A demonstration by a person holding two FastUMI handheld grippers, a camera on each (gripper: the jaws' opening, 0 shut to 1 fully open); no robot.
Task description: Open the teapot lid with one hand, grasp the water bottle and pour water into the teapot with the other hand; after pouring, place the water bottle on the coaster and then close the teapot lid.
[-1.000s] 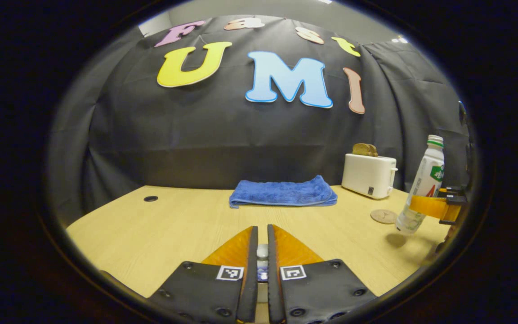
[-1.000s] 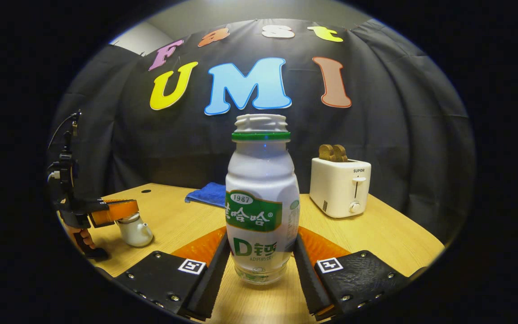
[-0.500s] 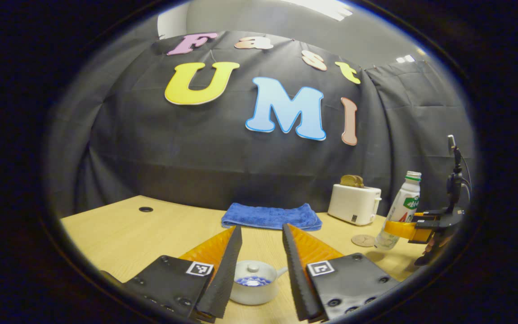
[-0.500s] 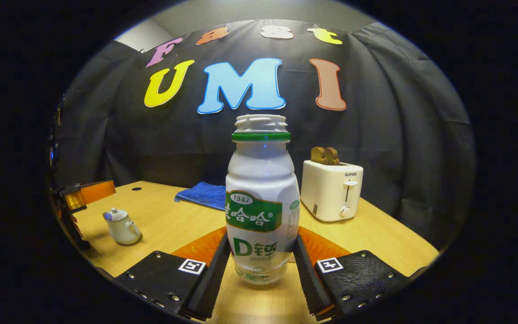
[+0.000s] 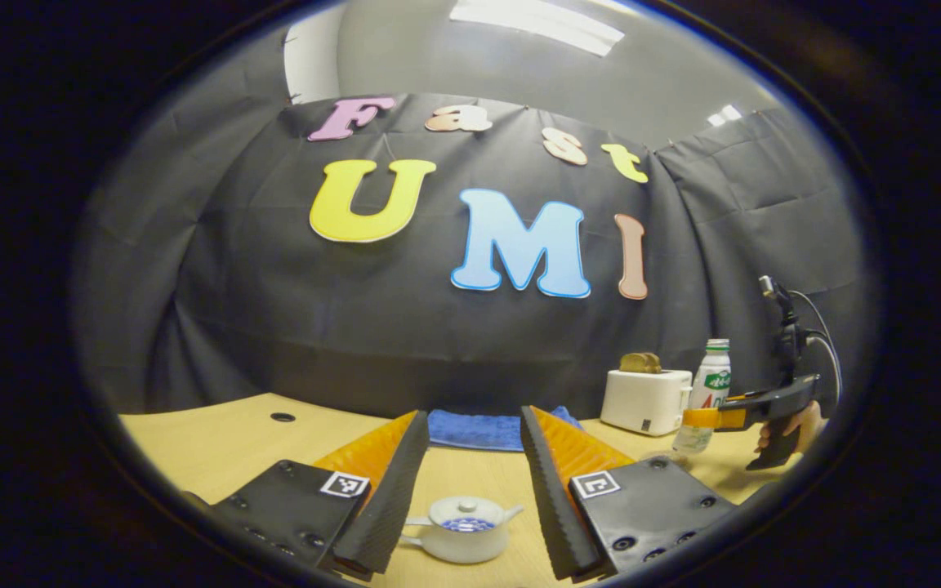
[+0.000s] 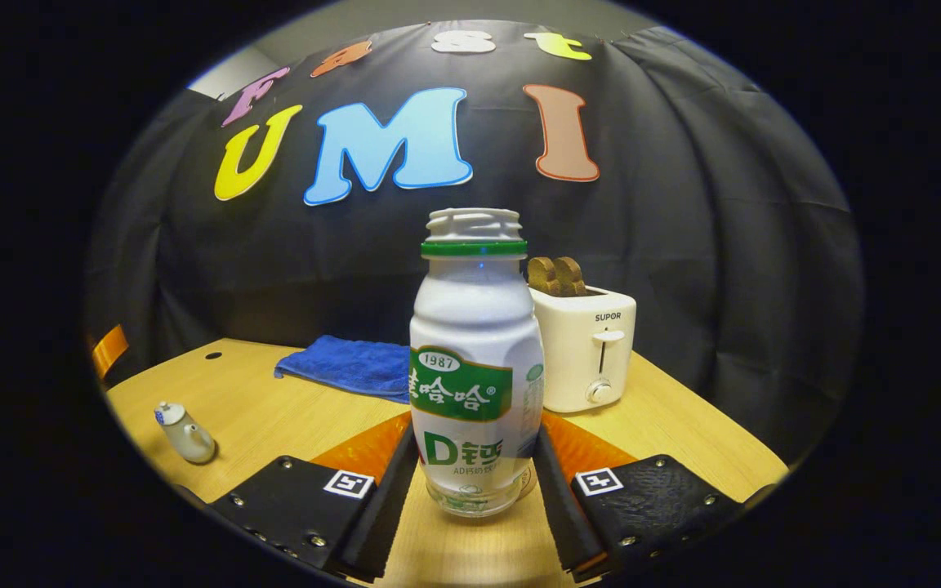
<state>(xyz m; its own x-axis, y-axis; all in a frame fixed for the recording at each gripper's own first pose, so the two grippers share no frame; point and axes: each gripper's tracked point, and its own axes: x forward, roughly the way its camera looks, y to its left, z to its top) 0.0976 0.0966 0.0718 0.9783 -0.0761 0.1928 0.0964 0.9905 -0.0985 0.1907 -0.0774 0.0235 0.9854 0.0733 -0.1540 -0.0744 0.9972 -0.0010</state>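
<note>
Right gripper [image 6: 474,457] we see clamped on the smooth plastic water bottle [image 6: 476,367]; left gripper [image 5: 464,457] spread wide above the rounded, lidded ceramic teapot [image 5: 462,531] on the wooden table [image 5: 217,445].

The teapot [image 5: 462,531] stood on the desk [image 5: 217,441] between the left claw's [image 5: 464,490] parted fingers, touching neither, its lid [image 5: 464,513] on. Behind it lay the towel [image 5: 479,429], with the toaster [image 5: 644,400] to the towel's right. The bottle [image 6: 474,367] stood upright between the right claw's [image 6: 474,482] fingers, before the toaster.
</note>
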